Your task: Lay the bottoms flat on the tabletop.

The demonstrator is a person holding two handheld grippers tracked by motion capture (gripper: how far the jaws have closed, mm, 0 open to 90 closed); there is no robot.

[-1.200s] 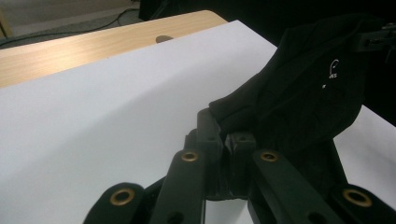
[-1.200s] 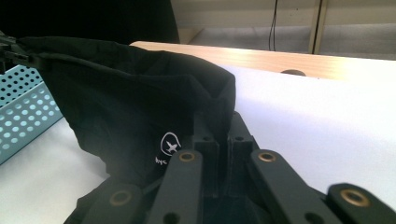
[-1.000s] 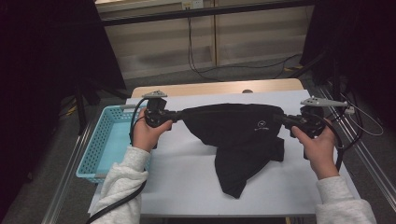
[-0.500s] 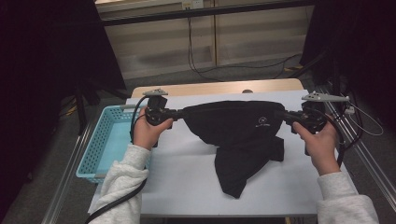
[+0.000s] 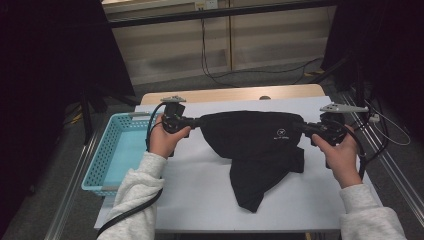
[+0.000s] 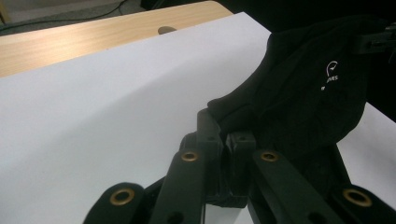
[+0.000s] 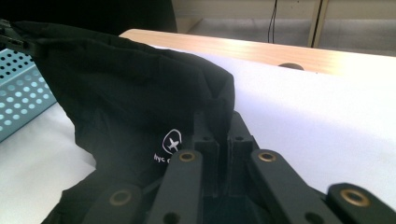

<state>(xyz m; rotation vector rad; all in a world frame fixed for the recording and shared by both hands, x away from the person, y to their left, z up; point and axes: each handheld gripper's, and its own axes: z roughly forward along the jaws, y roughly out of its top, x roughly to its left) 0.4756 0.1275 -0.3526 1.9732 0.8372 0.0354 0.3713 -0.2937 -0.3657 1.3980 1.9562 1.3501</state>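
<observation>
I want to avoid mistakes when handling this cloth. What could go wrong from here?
1. Each gripper, left gripper and right gripper, pinches just a small edge of the black garment; it may slip out.
2. The hanging lower part rests bunched on the table, so it may fold unevenly.

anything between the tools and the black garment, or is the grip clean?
Nothing visible in the way. The left tool and the right tool are each shut directly on an edge of the black garment, which hangs stretched between them over the white table.
</observation>
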